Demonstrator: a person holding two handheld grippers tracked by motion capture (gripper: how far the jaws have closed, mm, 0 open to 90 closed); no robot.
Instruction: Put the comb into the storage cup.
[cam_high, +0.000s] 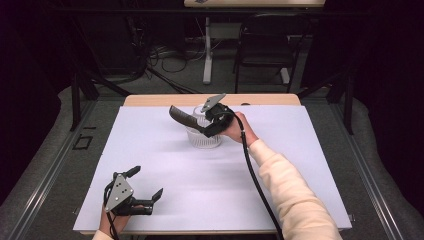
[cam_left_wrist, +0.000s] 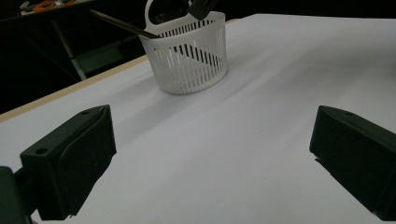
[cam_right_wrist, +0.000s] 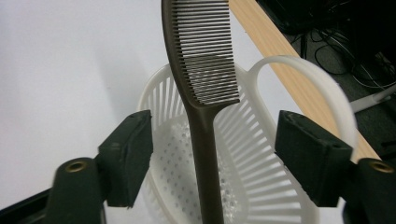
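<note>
A dark brown comb (cam_high: 179, 116) leans in a small white slatted basket (cam_high: 204, 137) at the far middle of the table, toothed end up and out to the left. My right gripper (cam_high: 206, 124) hovers at the basket's rim. In the right gripper view the comb (cam_right_wrist: 203, 70) handle runs between the jaws, which stand apart from it on both sides, above the basket (cam_right_wrist: 261, 158). My left gripper (cam_high: 148, 183) rests open at the near left with nothing in it. The left gripper view shows the basket (cam_left_wrist: 187, 60) and comb (cam_left_wrist: 121, 25) well beyond its open jaws.
A white sheet (cam_high: 200, 185) covers most of the wooden table (cam_high: 150, 100). The basket has a looped white handle (cam_right_wrist: 322, 93) on its far side. Behind the table stand a dark chair (cam_high: 270, 45) and a white table leg (cam_high: 207, 50) among floor cables.
</note>
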